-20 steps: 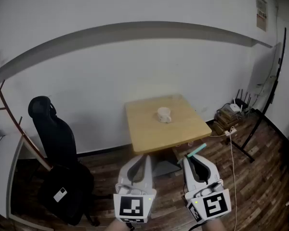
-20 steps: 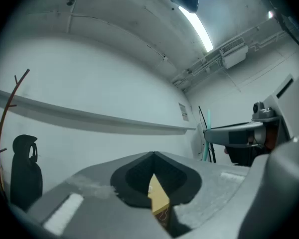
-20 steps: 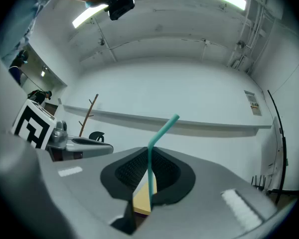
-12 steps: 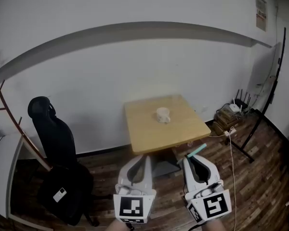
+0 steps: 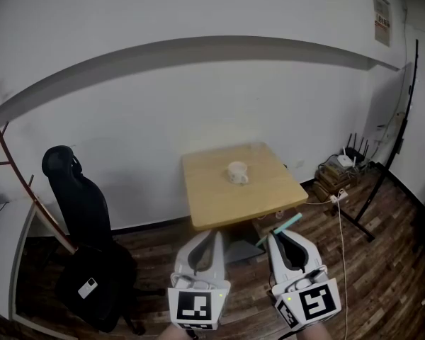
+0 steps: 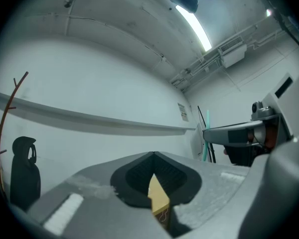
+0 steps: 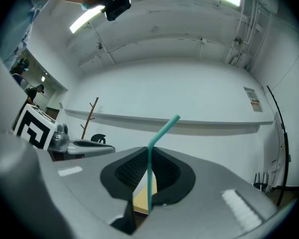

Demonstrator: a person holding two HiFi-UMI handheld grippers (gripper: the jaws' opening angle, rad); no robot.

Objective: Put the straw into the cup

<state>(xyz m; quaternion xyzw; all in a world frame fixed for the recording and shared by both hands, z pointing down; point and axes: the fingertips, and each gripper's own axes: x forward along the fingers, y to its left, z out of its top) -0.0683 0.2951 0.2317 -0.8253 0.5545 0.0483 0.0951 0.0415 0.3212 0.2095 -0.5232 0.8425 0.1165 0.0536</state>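
Teal plastic bendy straw [image 7: 149,169]: clamped upright in the right gripper [image 7: 148,185], bent top leaning up and to the right; in the head view, tip [image 5: 290,222] poking past the jaws toward the table.
Right gripper [image 5: 287,241]: jaws pressed onto the straw's lower shaft, grip looking steady.
Left gripper [image 6: 155,179]: jaws drawn together on nothing, only a thin slit between them; held low beside the right one [image 5: 202,243].
Small white ceramic cup [image 5: 236,172]: upright near the middle of the square light-wood table [image 5: 216,200], well apart from both grippers.
Black office chair [image 5: 76,193]: left of the table, clear of the likely path.
Just changed: almost nothing; table and cup sit slightly lower and further left in the head view than 0.8 s ago, a small shift of the head rather than an approach.
Versus earlier frame: same grip, same straw angle, same gap to the cup.
Meaning for task: straw secured, carry to the cup not yet begun.
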